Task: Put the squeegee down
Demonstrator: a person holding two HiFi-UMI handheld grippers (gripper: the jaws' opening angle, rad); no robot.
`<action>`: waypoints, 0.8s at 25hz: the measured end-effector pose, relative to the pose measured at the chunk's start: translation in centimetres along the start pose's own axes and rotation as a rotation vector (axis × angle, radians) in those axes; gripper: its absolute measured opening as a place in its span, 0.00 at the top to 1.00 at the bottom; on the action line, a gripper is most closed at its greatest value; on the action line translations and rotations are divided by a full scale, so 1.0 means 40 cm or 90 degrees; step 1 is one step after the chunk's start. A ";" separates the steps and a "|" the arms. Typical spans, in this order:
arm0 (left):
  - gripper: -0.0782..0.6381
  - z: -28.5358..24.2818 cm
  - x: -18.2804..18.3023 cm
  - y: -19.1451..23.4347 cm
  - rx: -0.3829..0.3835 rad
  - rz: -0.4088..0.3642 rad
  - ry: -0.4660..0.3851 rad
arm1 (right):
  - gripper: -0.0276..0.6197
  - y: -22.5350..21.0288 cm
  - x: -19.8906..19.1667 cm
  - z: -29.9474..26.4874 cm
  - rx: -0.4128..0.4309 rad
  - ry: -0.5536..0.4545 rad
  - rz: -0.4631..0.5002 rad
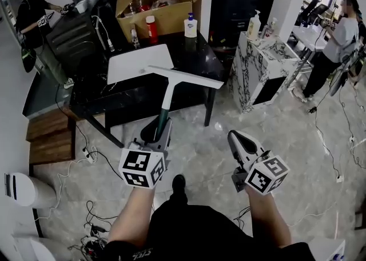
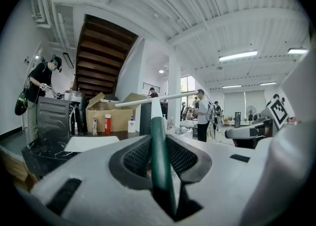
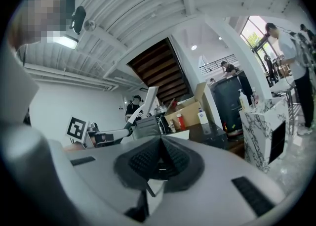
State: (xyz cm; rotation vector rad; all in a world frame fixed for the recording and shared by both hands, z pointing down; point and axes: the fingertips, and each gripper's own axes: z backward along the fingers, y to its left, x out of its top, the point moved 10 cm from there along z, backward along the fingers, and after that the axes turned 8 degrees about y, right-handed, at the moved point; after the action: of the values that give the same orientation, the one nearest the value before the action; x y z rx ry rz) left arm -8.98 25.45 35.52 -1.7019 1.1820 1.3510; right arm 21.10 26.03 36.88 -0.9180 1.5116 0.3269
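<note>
one squeegee (image 1: 184, 77), handle end hidden in left gripper (image 1: 160, 132) clamping it; right gripper (image 1: 237, 137) closed, empty.

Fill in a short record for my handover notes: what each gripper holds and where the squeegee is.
squeegee: held in the air, blade end toward the black table, not yet set down
left gripper: jaws closed on the squeegee's green handle
right gripper: jaws together, empty
black table: holds a white sheet and an open cardboard box
</note>
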 end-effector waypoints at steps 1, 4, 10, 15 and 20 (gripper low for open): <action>0.75 -0.025 0.002 0.016 -0.004 0.001 0.004 | 0.95 -0.013 0.004 -0.023 -0.002 0.004 -0.002; 0.75 -0.096 0.007 0.067 -0.015 0.003 0.016 | 0.95 -0.047 0.016 -0.101 -0.008 0.017 -0.009; 0.75 -0.222 0.025 0.191 -0.029 0.013 0.026 | 0.95 -0.083 0.040 -0.264 -0.009 0.046 -0.017; 0.75 -0.303 0.033 0.272 -0.048 0.022 0.031 | 0.95 -0.107 0.058 -0.360 -0.027 0.065 -0.026; 0.75 -0.352 0.043 0.351 -0.061 0.035 0.026 | 0.95 -0.107 0.079 -0.433 -0.045 0.074 -0.026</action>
State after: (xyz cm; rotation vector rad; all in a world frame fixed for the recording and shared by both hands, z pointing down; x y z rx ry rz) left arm -16.59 7.18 37.97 -1.7836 1.2118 1.4328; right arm 12.20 10.32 38.46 -1.0374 1.5935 0.3031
